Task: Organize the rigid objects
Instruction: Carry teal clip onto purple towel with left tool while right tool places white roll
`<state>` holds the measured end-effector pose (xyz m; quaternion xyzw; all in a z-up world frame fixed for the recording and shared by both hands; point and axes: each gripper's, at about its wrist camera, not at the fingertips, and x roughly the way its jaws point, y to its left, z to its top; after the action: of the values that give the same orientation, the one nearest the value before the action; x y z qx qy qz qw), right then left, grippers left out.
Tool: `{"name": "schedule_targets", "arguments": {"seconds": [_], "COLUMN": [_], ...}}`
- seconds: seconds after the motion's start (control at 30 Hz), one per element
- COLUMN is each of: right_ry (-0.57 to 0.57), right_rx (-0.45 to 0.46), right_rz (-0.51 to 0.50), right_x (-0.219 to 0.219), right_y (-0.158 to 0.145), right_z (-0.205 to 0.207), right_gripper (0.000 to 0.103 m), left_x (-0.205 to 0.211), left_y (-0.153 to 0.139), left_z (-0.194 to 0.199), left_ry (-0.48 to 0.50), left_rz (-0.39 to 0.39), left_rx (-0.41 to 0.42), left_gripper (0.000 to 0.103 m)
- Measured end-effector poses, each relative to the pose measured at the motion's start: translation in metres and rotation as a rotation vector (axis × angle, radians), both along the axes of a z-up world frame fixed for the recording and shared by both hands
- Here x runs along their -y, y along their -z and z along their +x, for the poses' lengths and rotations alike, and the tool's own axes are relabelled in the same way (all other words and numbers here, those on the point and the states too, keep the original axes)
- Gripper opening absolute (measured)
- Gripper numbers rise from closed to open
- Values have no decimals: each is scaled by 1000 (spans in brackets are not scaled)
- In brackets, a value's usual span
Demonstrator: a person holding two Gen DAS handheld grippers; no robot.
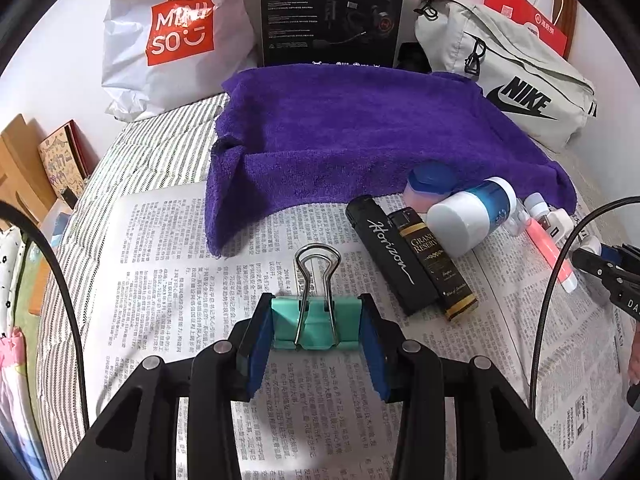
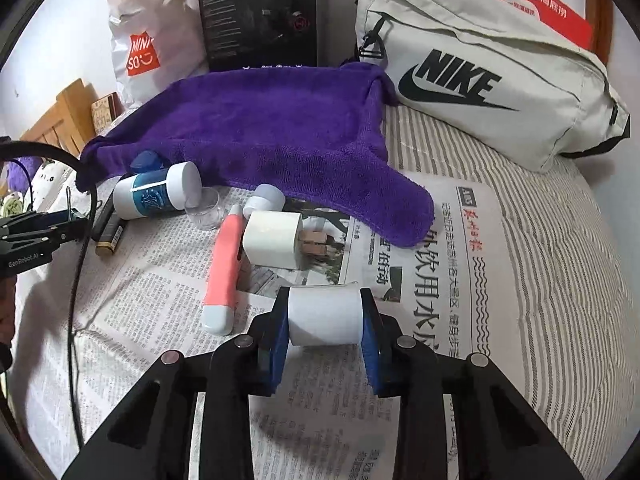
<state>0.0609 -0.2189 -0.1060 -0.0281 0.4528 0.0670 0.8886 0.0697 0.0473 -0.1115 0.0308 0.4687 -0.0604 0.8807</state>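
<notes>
My left gripper (image 1: 316,322) is shut on a teal binder clip (image 1: 310,324) over the newspaper (image 1: 168,264). My right gripper (image 2: 325,316) is shut on a white cylinder (image 2: 326,316) over the newspaper (image 2: 420,292). Loose objects lie by the purple towel (image 1: 360,132): a black lighter (image 1: 390,254), a black-and-gold box (image 1: 434,262), a white-and-blue bottle (image 1: 468,212), a pink pen (image 2: 224,268), a white charger cube (image 2: 272,240), a clear cup (image 2: 206,208) and a small white cap (image 2: 264,198). The left gripper also shows at the left edge of the right wrist view (image 2: 36,232).
At the back stand a Miniso bag (image 1: 172,36), a black headset box (image 1: 332,12), a grey Nike bag (image 2: 480,76) and a red bag (image 2: 536,4). The striped bedsheet (image 2: 560,240) lies under the newspaper. Wooden furniture and books (image 1: 60,160) are at the left.
</notes>
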Motion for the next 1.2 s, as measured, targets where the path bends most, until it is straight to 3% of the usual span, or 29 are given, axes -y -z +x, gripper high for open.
{"name": "schedule_targets", "arguments": {"seconds": [0.23, 0.67, 1.2], "right_ry": [19, -6, -11], "right_rx": [-36, -9, 70], "right_rz": [42, 69, 97], "right_x": [3, -12, -18], "right_y": [-14, -53, -111], "right_z": [-1, 7, 68], "right_gripper": [32, 32, 32], "left_x": [-9, -21, -25], "left_y": [-7, -55, -106], "left_z": [-8, -13, 58], "left_ry": [-12, -48, -43], "left_rz": [-72, -59, -56], "left_rx": [-35, 10, 64], "left_gripper": [39, 39, 39]}}
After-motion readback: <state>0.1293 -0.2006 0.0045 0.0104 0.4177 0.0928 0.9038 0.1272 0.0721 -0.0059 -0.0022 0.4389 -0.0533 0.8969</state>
